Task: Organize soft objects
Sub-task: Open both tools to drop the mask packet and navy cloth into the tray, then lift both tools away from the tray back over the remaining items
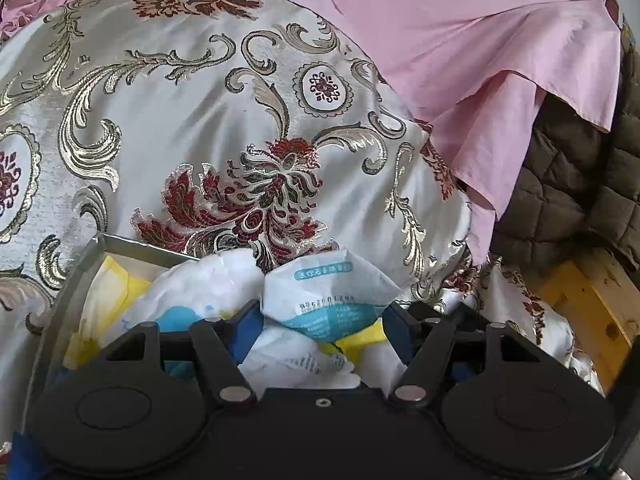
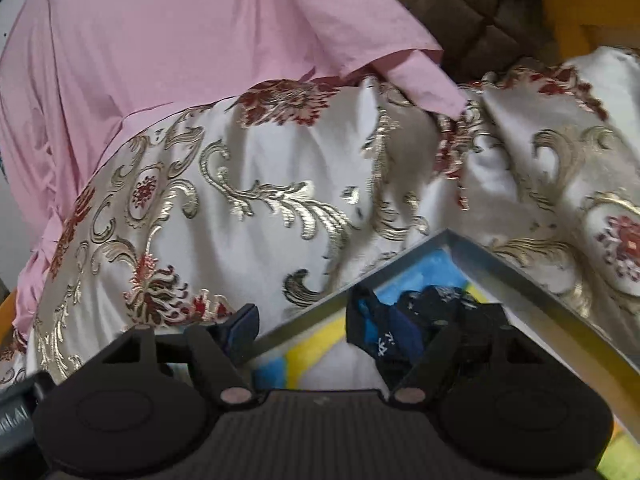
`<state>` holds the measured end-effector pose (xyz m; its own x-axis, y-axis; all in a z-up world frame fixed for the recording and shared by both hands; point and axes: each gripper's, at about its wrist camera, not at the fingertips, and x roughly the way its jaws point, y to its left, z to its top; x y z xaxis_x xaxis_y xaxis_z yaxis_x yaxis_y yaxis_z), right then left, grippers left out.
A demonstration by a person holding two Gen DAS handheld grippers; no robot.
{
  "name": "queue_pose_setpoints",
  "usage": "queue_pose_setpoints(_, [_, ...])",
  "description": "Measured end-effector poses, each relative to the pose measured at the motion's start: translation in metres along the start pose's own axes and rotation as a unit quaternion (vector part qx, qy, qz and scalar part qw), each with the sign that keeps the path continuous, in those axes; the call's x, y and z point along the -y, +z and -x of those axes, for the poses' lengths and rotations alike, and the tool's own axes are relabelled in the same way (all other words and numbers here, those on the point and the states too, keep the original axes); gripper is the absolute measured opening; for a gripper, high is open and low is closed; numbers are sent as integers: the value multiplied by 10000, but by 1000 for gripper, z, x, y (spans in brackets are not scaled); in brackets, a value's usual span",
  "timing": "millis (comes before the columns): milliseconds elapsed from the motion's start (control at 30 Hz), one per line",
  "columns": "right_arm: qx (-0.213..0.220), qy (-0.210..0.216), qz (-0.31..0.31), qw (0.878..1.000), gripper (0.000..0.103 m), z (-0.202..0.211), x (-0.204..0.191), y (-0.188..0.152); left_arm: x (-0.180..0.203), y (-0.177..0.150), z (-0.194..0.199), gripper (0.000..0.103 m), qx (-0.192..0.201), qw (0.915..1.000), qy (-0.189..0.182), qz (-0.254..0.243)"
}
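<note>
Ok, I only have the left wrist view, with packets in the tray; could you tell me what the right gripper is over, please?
Observer: The right gripper hangs over a corner of the tray, where dark socks lie.
Operator: Thank you; is it holding them?
Observer: No, its jaws stand open, and one finger is outside the rim, over the bedspread.
</note>
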<state>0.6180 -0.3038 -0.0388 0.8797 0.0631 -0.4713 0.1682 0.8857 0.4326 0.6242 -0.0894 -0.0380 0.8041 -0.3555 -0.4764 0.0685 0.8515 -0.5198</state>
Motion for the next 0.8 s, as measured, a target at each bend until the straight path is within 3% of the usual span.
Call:
queue_pose_setpoints(400, [355,-244,-115,9990,84,116,10,-16,-7,-33,78,75,-357,9984,-210,-382])
queue_pose_setpoints(567, [436,-296,-154,9985,87,168,10,-43,-13,-57,112,79,-346,9943,-251,-976])
queue_pose_setpoints(800, [433,-242,-197,9986,90,208,16,-75,-17,-81,152,89,-351,9880,-478,-1427])
